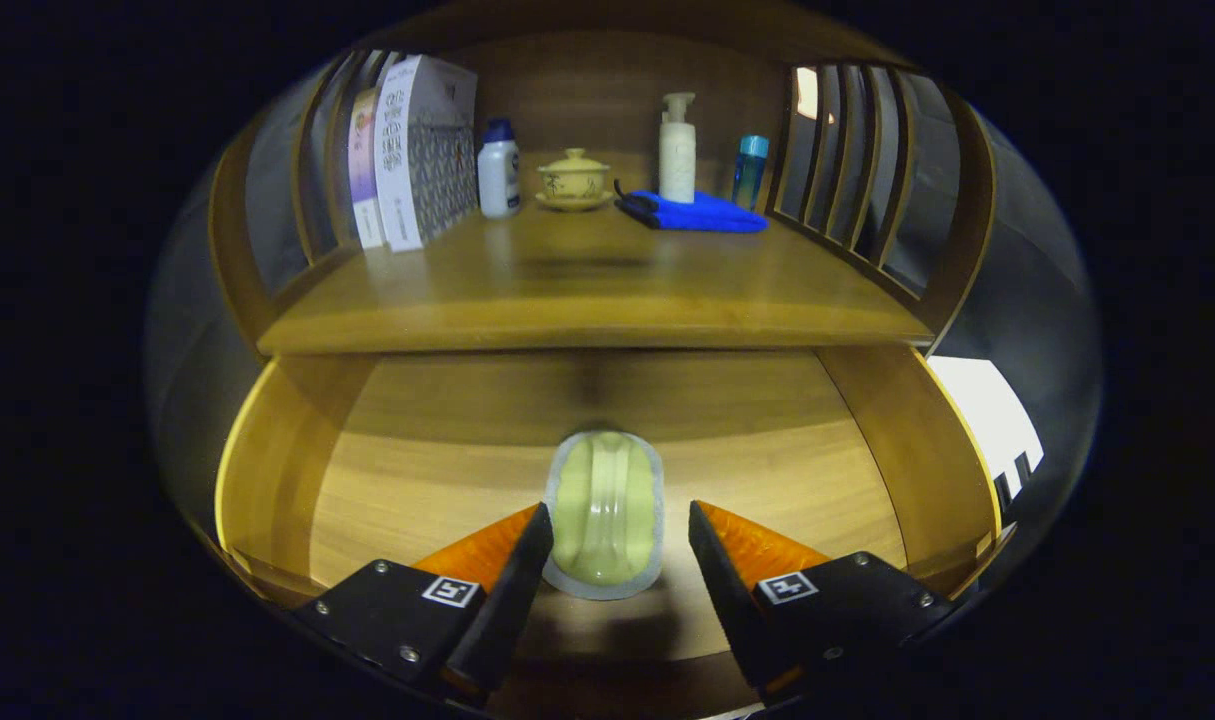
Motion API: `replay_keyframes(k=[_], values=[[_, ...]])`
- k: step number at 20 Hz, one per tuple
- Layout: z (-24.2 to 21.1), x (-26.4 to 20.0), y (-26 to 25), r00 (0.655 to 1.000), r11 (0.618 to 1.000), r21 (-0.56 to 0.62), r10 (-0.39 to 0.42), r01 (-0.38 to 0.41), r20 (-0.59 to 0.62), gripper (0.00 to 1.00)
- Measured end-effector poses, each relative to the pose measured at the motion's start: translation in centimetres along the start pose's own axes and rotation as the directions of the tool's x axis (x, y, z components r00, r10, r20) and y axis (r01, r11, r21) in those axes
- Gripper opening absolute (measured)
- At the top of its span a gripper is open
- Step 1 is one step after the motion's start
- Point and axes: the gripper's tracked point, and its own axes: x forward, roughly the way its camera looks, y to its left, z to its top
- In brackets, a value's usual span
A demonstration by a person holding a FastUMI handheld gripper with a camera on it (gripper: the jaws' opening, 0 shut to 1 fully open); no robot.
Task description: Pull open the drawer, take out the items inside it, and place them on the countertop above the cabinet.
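1. While the drawer [387, 480] stands pulled open below the countertop [587, 290], the gripper [620, 525] reaches into it from 6 o'clock, fingers spread apart, gripping nothing.
2. A pale green sealed pouch [604, 515] with a grey-white edge lies flat on the drawer floor, right between the two fingers, its far end running toward 12 o'clock past the tips.
3. Left finger [512, 560] sits just beside the pouch's 9 o'clock edge, maybe touching, can't tell; right finger [722, 560] stands clear of the 3 o'clock edge with a gap of drawer floor showing.
4. Drawer is wood, side walls at 9 and 3 o'clock of the pouch, back half shaded under the countertop.
5. On the countertop, at 12 o'clock beyond the pouch: a yellow lidded cup [573, 178] on a saucer.
6. At 11 o'clock of it: a white bottle with blue cap [498, 170], then upright boxes [417, 150] further toward 10 o'clock.
7. At 1 o'clock: a white pump bottle [677, 150], a folded blue cloth [702, 212] in front of it, a blue bottle [750, 170] beside.
8. Slatted wooden side rails [847, 160] close both ends of the countertop.
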Motion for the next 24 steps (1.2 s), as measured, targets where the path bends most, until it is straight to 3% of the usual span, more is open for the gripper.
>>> replay_keyframes(k=[5,15,17,19,24], values=[[-0.2,0.8,0.3,1.0,1.0,-0.006,0.002,-0.002,-0.02,0.6],[-0.7,1.0,0.3,0.999,1.0,-0.007,-0.029,0.029,0.024,0.24],[-1.1,0.6,0.8,0.999,0.999,-0.033,-0.005,0.006,0.032,0.16],[-1.5,-0.2,1.1,0.999,0.999,-0.032,0.01,-0.009,0.04,0.1],[0.0,-3.6,0.9,0.987,0.999,0.002,0.035,-0.035,0.158,0.1]])
